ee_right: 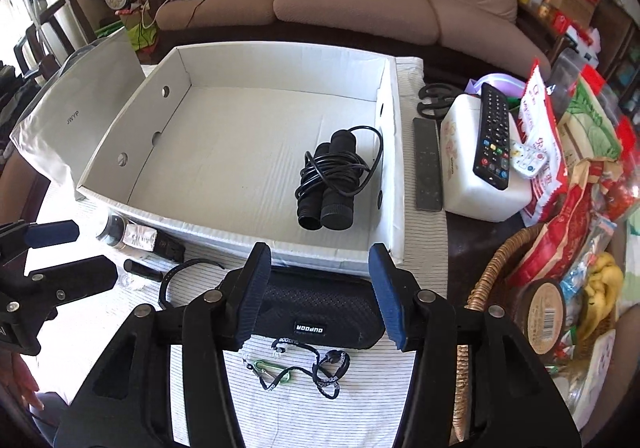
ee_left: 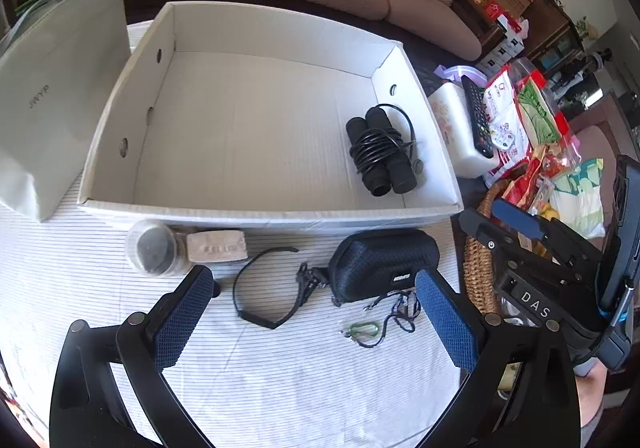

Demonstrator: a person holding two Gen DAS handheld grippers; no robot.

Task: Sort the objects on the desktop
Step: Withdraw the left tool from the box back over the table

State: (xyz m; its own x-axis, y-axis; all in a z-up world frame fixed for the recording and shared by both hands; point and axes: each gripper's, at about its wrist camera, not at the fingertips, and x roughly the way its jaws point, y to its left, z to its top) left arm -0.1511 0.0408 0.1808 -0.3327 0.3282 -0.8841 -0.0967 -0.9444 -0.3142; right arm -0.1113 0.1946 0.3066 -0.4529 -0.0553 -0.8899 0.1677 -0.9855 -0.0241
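I'm holding my left hand-held gripper (ee_left: 314, 322) spread wide and empty over the striped cloth on the table (ee_left: 260, 388), with nothing between its pads. My right hand-held gripper (ee_right: 318, 294) is hanging partly spread over the black zip pouch (ee_right: 316, 310); the pouch is sitting between the pads, but I'm seeing no pinch on it. Sorting is barely started, I'd say: only the coiled jump rope (ee_left: 380, 150) is lying in the white box (ee_left: 256, 214), near its right wall. Still out on the cloth, just in front of the box: the pouch with its cord and green clip (ee_left: 362, 328), a black strap (ee_left: 260, 288), a clear jar (ee_left: 154, 252) and a small wrapped packet (ee_left: 216, 246). The pouch looks like my next pick.
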